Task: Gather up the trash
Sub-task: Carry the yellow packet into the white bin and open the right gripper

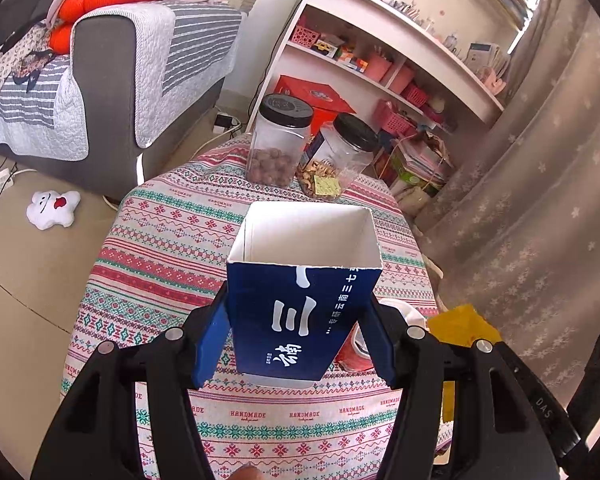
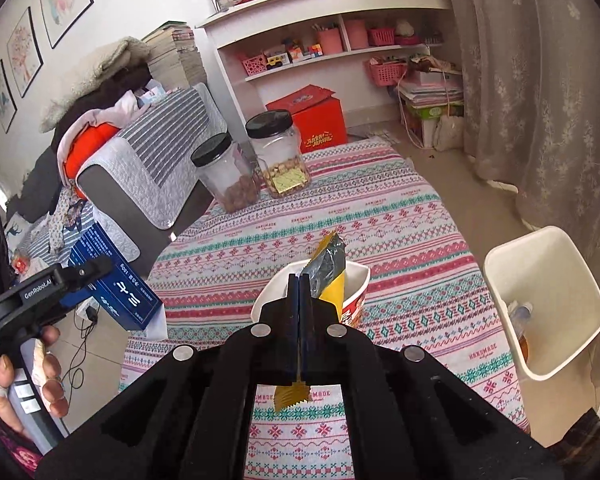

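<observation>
The left gripper [image 1: 300, 320] has its fingers clamped on the two sides of a dark blue carton [image 1: 300, 304] with white Chinese lettering, open at the top and white inside, held above the tabletop [image 1: 172, 240] covered by a striped patterned cloth. The right gripper [image 2: 299, 292] has its fingers pressed together on a yellow snack wrapper [image 2: 330, 272], whose silver-lined upper end sticks up past the fingertips while its serrated lower edge shows beneath them. Just behind the wrapper stands a white paper cup [image 2: 354, 296] with red print on the tabletop. At the far end of the cloth stand two clear plastic jars with black lids, one holding round brown nuts [image 2: 228, 178] and one holding pale nuts [image 2: 278, 156]. A white bin [image 2: 548, 304] stands beside the tabletop's right edge with something amber inside.
</observation>
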Demonstrator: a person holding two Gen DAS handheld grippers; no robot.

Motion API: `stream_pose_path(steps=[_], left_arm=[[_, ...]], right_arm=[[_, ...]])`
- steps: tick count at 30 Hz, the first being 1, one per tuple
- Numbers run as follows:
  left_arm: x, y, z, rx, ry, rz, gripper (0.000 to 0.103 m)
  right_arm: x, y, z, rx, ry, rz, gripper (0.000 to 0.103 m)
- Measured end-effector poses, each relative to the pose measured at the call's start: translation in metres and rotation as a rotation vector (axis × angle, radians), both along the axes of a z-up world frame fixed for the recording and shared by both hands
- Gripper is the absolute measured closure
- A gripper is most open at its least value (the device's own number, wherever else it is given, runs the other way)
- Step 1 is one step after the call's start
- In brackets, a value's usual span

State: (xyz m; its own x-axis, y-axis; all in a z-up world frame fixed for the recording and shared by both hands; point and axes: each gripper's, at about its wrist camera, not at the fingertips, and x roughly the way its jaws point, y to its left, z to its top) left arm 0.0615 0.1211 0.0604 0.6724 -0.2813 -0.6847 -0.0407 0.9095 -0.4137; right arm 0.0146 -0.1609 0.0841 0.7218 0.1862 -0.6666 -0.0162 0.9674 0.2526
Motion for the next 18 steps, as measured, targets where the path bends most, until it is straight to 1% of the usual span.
stream_pose_path(steps=[4, 11, 15, 18], left_arm=[[0.008, -0.012, -0.002, -0.004, 0.004, -0.003, 0.044], [0.025, -0.041, -0.006, 0.003, 0.01, -0.032, 0.044], [0.032, -0.061, -0.007, 0.007, 0.007, -0.049, 0.044], [0.037, -0.077, -0.008, 0.016, 0.004, -0.063, 0.044]], right_arm=[[0.011, -0.014, 0.013, -0.001, -0.042, -0.026, 0.103], [0.024, -0.057, 0.035, -0.017, -0.113, -0.109, 0.103], [0.024, -0.09, 0.041, -0.051, -0.147, -0.187, 0.103], [0.023, -0.122, 0.038, -0.065, -0.147, -0.264, 0.103]])
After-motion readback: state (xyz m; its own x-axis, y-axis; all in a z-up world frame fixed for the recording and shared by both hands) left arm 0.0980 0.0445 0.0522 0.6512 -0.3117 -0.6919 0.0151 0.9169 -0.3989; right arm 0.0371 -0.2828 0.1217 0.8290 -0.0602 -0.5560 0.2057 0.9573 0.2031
